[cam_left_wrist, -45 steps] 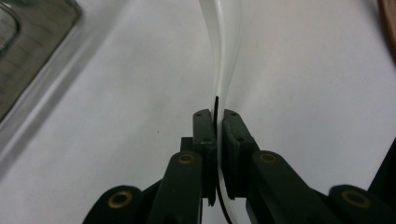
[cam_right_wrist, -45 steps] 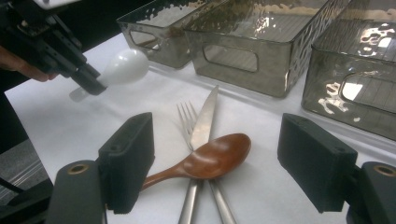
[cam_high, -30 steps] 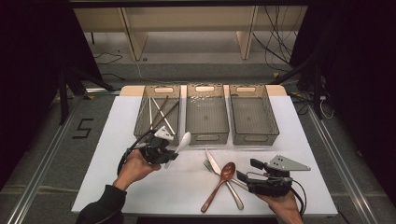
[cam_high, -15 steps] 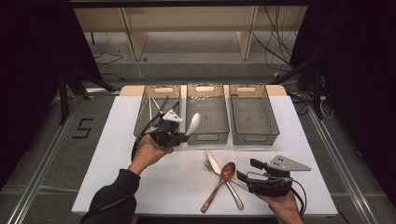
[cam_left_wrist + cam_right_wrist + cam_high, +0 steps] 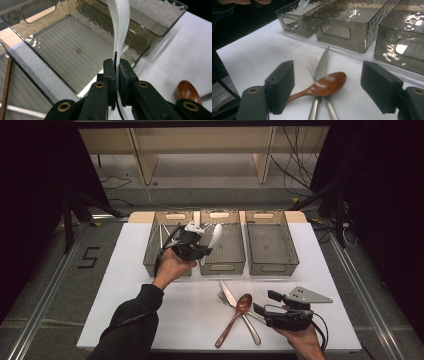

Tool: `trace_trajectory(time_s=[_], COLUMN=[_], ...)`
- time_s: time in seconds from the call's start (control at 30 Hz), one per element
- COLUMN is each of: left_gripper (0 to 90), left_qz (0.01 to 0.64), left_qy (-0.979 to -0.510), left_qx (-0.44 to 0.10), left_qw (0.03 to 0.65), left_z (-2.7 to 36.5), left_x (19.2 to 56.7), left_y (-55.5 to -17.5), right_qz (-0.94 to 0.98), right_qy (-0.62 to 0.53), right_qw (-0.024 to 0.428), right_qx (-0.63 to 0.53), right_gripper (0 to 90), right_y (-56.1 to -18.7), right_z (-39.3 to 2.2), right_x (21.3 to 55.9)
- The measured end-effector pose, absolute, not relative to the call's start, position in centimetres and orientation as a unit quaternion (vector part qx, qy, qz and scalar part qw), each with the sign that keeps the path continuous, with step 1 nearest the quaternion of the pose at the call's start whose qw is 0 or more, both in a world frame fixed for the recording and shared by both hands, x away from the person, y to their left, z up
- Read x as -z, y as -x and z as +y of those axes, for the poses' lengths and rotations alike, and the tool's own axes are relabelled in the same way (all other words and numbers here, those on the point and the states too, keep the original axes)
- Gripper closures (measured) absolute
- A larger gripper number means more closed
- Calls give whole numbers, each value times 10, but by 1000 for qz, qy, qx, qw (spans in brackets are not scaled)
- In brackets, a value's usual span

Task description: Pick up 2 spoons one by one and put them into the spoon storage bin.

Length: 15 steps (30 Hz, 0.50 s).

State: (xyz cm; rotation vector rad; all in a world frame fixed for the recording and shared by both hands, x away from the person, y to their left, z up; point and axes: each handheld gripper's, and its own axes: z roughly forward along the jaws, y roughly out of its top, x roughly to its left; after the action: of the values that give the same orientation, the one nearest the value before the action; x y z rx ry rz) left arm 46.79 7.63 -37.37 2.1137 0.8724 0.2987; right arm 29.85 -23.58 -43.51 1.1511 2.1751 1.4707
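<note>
In the high view, the left tool [image 5: 202, 251] is raised over the near edge of the middle bin [image 5: 221, 264], clenched on a white spoon [image 5: 215, 236] whose bowl points toward 1 o'clock above that bin; the left bin [image 5: 152, 251], at 9 o'clock from it, already holds some long thin utensils, and the right bin [image 5: 270, 265] at 3 o'clock looks bare. On the white desk [image 5: 120, 285], toward 5 o'clock from the bins, a wooden spoon [image 5: 235, 316] lies across a knife [image 5: 232, 299] and a fork [image 5: 223, 296], and the right tool [image 5: 263, 302] rests just at 3 o'clock of them with its jaws spread and nothing between them. In the left gripper view, the left tool [image 5: 116, 66] pinches the white spoon [image 5: 120, 27] by its thin handle, the spoon rising toward 12 o'clock over the ribbed floor of the middle bin [image 5: 62, 50], while the wooden spoon's bowl [image 5: 188, 92] peeks in at 4 o'clock. In the right gripper view, the right tool [image 5: 325, 86] stands wide and released, with the wooden spoon [image 5: 324, 86], knife [image 5: 322, 66] and fork [image 5: 312, 62] lying on the desk between and beyond its jaws. The step in hand looks like sorting: carrying the white spoon to a bin. The next move likely calls for lowering it inside the walls before letting go, so that it does not tip over the rim.
</note>
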Motion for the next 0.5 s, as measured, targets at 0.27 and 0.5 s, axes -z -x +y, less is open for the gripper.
trace_trajectory(time_s=[0.27, 0.5], left_gripper=[850, 849], left_qz=[355, 364], left_qy=[-828, -825], left_qx=[-126, -133], left_qw=[415, 411], left_z=[69, 61], left_x=[370, 373], left_y=[-486, -498], right_qz=[751, 750], right_qy=[-398, -397], right_qw=[136, 136], right_qx=[-510, -511], right_gripper=[279, 279], right_y=[-299, -299], right_z=[-236, -237], right_x=[435, 436])
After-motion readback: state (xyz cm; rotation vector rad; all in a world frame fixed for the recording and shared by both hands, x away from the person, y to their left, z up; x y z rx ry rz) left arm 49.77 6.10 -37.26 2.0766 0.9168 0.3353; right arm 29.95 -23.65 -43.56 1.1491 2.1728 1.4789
